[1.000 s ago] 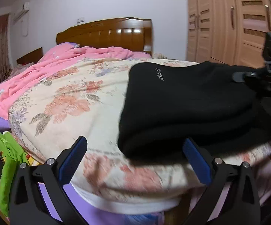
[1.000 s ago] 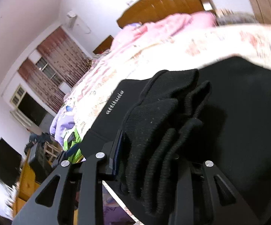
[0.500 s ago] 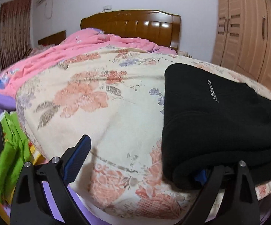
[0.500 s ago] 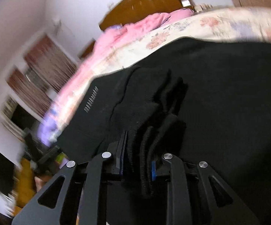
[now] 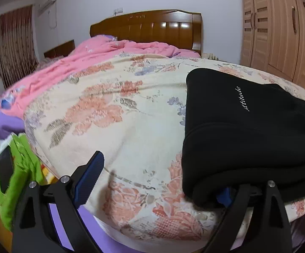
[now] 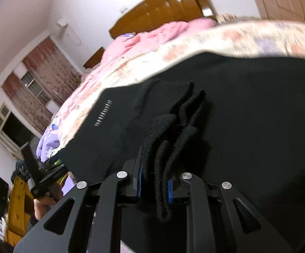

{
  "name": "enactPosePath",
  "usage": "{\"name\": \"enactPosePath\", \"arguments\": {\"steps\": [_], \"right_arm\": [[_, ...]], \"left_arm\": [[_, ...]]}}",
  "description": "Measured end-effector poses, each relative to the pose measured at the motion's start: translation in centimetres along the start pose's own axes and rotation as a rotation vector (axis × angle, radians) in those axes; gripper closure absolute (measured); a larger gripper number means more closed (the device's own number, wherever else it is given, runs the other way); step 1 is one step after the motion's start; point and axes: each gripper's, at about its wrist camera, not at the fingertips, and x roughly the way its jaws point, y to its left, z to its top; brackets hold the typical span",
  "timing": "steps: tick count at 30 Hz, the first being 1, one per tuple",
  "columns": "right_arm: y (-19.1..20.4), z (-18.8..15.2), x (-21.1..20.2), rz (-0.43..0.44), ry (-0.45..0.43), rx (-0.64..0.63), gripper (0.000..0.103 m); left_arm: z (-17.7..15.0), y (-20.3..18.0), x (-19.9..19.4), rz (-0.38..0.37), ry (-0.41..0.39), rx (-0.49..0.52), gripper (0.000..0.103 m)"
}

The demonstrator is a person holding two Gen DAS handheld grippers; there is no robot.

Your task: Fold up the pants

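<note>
The black pants [image 5: 241, 130] lie folded in layers on the floral bedspread [image 5: 114, 113], with a small white logo on top. My left gripper [image 5: 158, 181] is open at the bed's near edge; its right finger is tucked under the pants' near corner, its left finger [image 5: 89, 175] is over bare bedspread. In the right wrist view the pants [image 6: 247, 109] fill the frame. My right gripper [image 6: 154, 185] is shut on a bunch of ribbed black hems [image 6: 169, 147] of the pants.
A pink quilt [image 5: 101, 57] is bunched at the head of the bed before a wooden headboard [image 5: 148, 27]. Wooden wardrobe doors [image 5: 279, 25] stand to the right. A green cloth [image 5: 15, 168] and purple sheet lie at the left bed edge.
My left gripper slid left along the bed edge, and its right finger went under the pants' corner. My right gripper kept its hold on the hems and shifted slightly.
</note>
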Motion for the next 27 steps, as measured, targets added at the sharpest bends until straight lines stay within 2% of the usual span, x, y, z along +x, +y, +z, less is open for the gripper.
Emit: {"name": "enactPosePath", "arguments": {"steps": [3, 5, 7, 8, 9, 10, 11, 13, 15, 18, 19, 20, 21, 22, 23, 24, 25, 26, 27], "right_arm": [[-0.2, 0.3, -0.6, 0.019, 0.019, 0.036, 0.082], [-0.1, 0.5, -1.4, -0.005, 0.030, 0.044, 0.050], [0.0, 0.5, -2.8, -0.072, 0.028, 0.032, 0.035], [0.5, 0.5, -4.2, -0.117, -0.013, -0.002, 0.031], [1.2, 0.3, -5.0, -0.157, -0.046, -0.045, 0.031], [2.0, 0.4, -5.7, -0.183, -0.076, -0.096, 0.031], [3.0, 0.5, -6.0, -0.195, -0.101, -0.148, 0.031], [5.6, 1.0, -5.4, -0.191, -0.111, -0.246, 0.031], [7.8, 1.2, -3.9, -0.194, -0.098, -0.336, 0.031], [9.7, 0.8, -0.9, -0.262, -0.016, -0.438, 0.031], [9.2, 0.4, -0.4, -0.289, 0.010, -0.454, 0.031], [8.4, -0.3, 0.7, -0.339, 0.060, -0.476, 0.024], [7.6, -0.5, 1.0, -0.341, 0.079, -0.477, 0.020], [6.3, -0.8, 0.8, -0.302, 0.076, -0.448, 0.018], [5.0, -0.9, 0.5, -0.252, 0.085, -0.393, 0.017], [3.9, -0.7, 0.3, -0.196, 0.108, -0.329, 0.017], [3.5, -0.6, -0.1, -0.177, 0.121, -0.302, 0.017], [3.3, -0.4, -1.0, -0.175, 0.127, -0.290, 0.017], [3.0, -0.3, -2.6, -0.236, 0.091, -0.309, 0.017]], "left_arm": [[0.1, 0.0, -0.5, -0.003, 0.027, 0.035, 0.011], [0.3, -0.3, -2.0, 0.003, 0.033, 0.093, 0.011], [0.6, -0.5, -4.7, 0.002, 0.007, 0.143, 0.011], [0.7, -0.5, -6.2, -0.020, -0.024, 0.152, 0.009], [1.0, -0.5, -7.5, -0.053, -0.061, 0.152, 0.001], [1.6, -0.3, -9.2, -0.100, -0.112, 0.141, 0.001], [2.8, -0.4, -10.4, -0.149, -0.153, 0.118, 0.001], [5.4, -1.4, -10.6, -0.224, -0.176, 0.088, 0.001], [7.4, -3.5, -9.0, -0.294, -0.144, 0.104, 0.001], [9.1, -8.3, -2.9, -0.340, 0.001, 0.170, 0.001], [9.0, -9.2, -0.9, -0.324, 0.054, 0.185, 0.001], [8.5, -10.0, 1.1, -0.285, 0.114, 0.192, 0.002], [7.8, -10.4, 3.1, -0.251, 0.180, 0.186, 0.002], [6.6, -10.6, 5.2, -0.240, 0.239, 0.170, 0.001], [6.1, -10.4, 5.2, -0.248, 0.183, 0.159, 0.001], [5.8, -10.2, 5.2, -0.249, 0.163, 0.161, 0.001], [5.9, -10.3, 5.0, -0.241, 0.180, 0.167, 0.001], [6.3, -10.4, 4.7, -0.225, 0.212, 0.170, 0.002], [6.8, -10.4, 4.4, -0.214, 0.243, 0.166, 0.002]]}}
